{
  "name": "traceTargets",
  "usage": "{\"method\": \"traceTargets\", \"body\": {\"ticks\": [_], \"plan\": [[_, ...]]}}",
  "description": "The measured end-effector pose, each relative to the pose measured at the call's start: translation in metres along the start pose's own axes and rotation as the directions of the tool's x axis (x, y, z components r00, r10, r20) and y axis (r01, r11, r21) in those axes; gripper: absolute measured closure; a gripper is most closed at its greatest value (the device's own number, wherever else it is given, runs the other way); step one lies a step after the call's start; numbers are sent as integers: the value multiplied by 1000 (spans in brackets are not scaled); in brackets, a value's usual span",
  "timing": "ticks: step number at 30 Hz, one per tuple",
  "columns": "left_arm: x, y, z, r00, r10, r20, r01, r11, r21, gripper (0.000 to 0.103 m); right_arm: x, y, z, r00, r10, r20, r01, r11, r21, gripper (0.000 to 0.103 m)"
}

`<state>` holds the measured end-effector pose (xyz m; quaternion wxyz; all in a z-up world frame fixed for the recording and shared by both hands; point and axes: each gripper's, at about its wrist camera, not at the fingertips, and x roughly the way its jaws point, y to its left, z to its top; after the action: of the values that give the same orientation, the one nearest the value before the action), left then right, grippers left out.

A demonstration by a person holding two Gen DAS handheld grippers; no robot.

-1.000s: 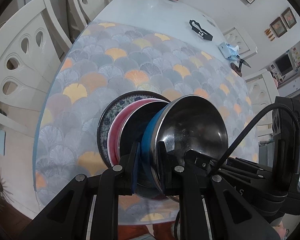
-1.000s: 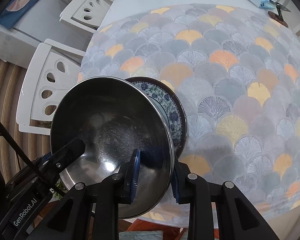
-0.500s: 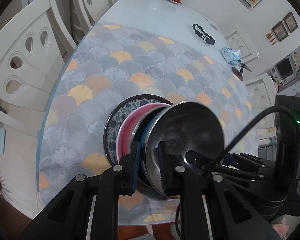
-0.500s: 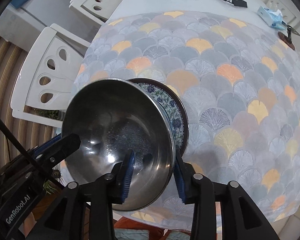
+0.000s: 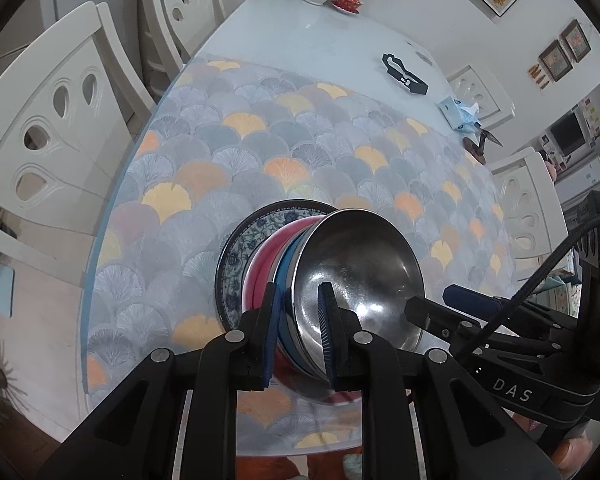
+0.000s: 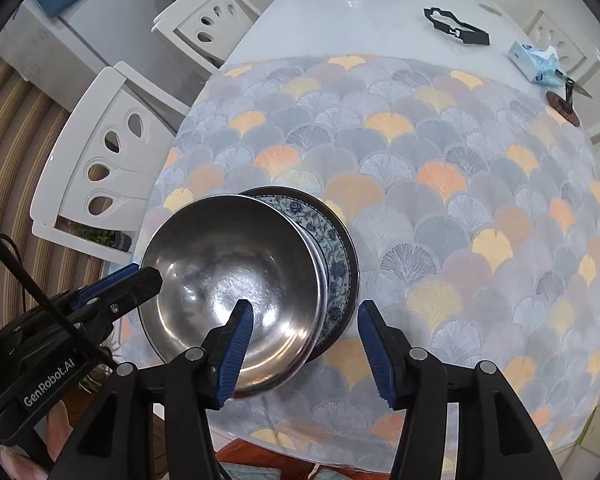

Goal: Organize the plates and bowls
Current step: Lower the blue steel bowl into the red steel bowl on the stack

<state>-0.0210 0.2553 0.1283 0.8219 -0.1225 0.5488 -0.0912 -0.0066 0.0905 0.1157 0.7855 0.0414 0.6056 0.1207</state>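
We judge the stacking nearly done: the steel bowl (image 6: 236, 280) sits atop the pink and blue bowls on the patterned plate (image 6: 338, 264) near the bench (image 6: 460, 208) edge. Our left tongs (image 5: 298, 332) clench the steel bowl's rim; our right tongs (image 6: 306, 344) have just been opening, released, rim between them untouched.

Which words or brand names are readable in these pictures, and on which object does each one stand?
"DAS": on the right gripper, seen from the left wrist camera.
"GenRobot.AI": on the left gripper, seen from the right wrist camera.
Tissue pack: print too small to read.
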Motion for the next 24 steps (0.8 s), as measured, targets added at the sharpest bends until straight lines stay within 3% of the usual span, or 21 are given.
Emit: {"method": "traceTargets", "body": {"ticks": [24], "plan": [[22, 17, -14, 999, -16, -32, 17, 999, 33, 81, 14, 13, -30, 999, -47, -10, 47, 999, -3, 51]]}}
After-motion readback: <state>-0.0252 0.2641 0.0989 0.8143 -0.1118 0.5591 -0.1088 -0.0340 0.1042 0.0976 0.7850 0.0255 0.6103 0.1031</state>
